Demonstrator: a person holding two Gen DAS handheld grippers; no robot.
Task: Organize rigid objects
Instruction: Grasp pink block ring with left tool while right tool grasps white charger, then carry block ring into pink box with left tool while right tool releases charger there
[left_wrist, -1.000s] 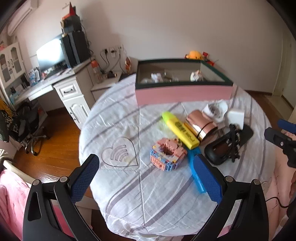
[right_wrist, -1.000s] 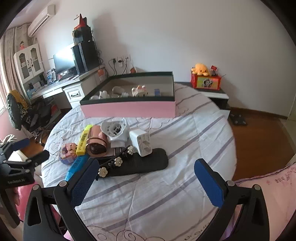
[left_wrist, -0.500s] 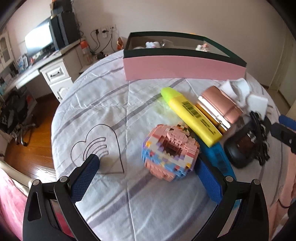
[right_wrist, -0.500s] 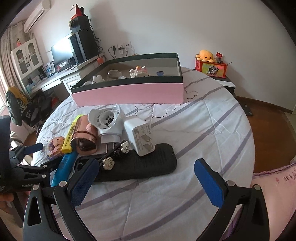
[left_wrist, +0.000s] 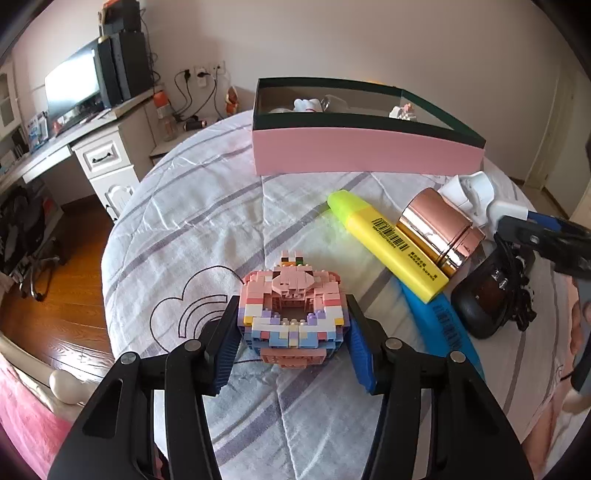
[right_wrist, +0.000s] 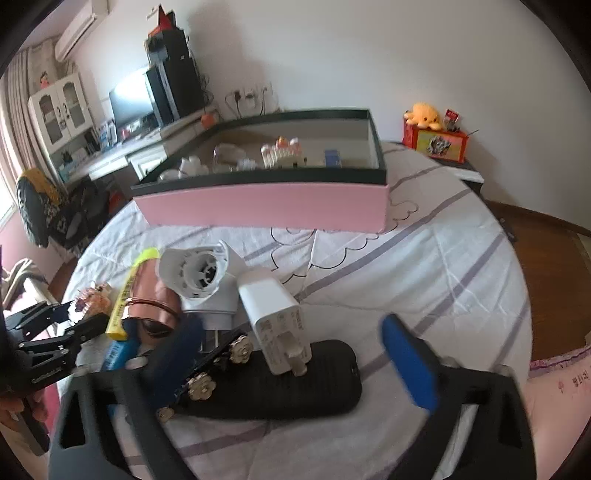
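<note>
Partly done: pink box (right_wrist: 258, 203) holds several items. My left tongs (left_wrist: 291, 332) clamp the brick model (left_wrist: 293, 314); right tongs (right_wrist: 291, 354) gape over the white charger (right_wrist: 275, 317). Highlighter (left_wrist: 384, 240), copper cylinder (left_wrist: 439, 232) remain out.

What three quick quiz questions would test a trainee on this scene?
1. True or false: the left gripper has its jaws closed on the brick model.
2. Which lies directly beside the highlighter: (a) copper cylinder, (b) white charger, (c) pink box?
3. Fill in: the right gripper is ____, holding nothing.

Key: 1 true; 2 a; 3 open.
</note>
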